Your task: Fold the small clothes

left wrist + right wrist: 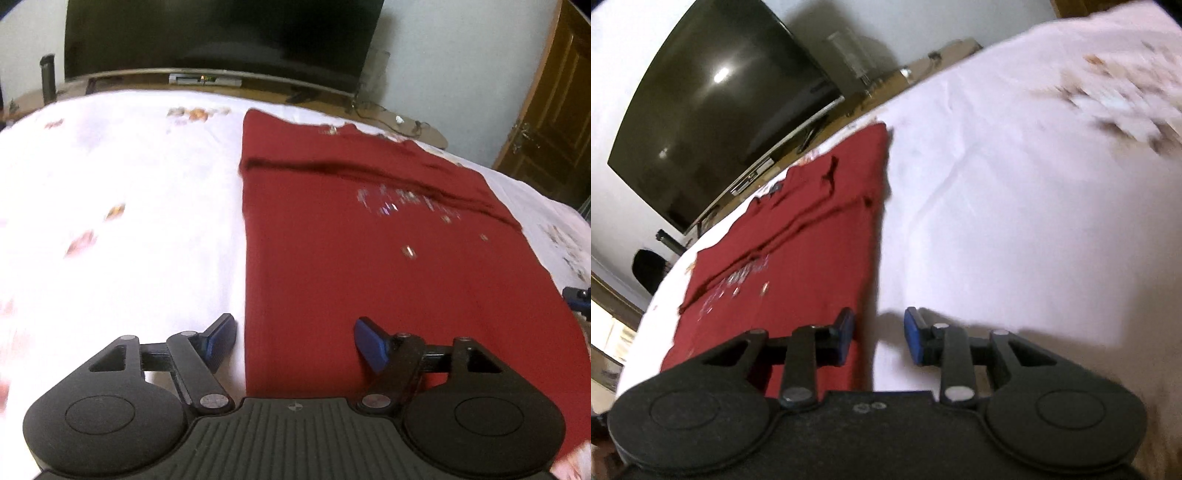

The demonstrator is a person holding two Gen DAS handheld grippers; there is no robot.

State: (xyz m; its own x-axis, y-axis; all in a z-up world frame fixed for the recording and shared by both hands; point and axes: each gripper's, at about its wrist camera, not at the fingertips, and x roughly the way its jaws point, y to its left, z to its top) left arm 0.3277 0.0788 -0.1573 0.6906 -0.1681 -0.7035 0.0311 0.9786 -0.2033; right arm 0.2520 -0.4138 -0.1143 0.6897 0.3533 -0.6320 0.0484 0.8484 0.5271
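A red shirt (332,266) is lying flat on the white bedsheet (129,184), already narrowed into a long strip with its sides tucked in, a creased fold running across it near the far end and a glittery print showing on top. The left gripper (295,341) is hovering over the strip's near left corner with its jaws standing well apart and nothing between them; one blue pad is sitting over the sheet, the other over the red cloth, so the long left edge is running up between them. The right gripper (878,334) is hanging at the opposite long edge, its jaws parted more narrowly and also empty, one pad above the cloth and the other above bare sheet. To my eye the step in hand is taking the near hem at both corners and carrying it toward the far end. Doing that well is probably a matter of dipping both pads low enough to catch every layer at the corner, pinching at matching spots on each side, and lifting evenly so the strip is not skewing or the tucked sides spilling out. The straight long edges are giving a good guide for squaring up. Room looks generous: open sheet is stretching wide on either side of the shirt, with only printed flowers on it. Beyond the far end of the bed a dark television (713,110) is standing, well apart from the cloth.
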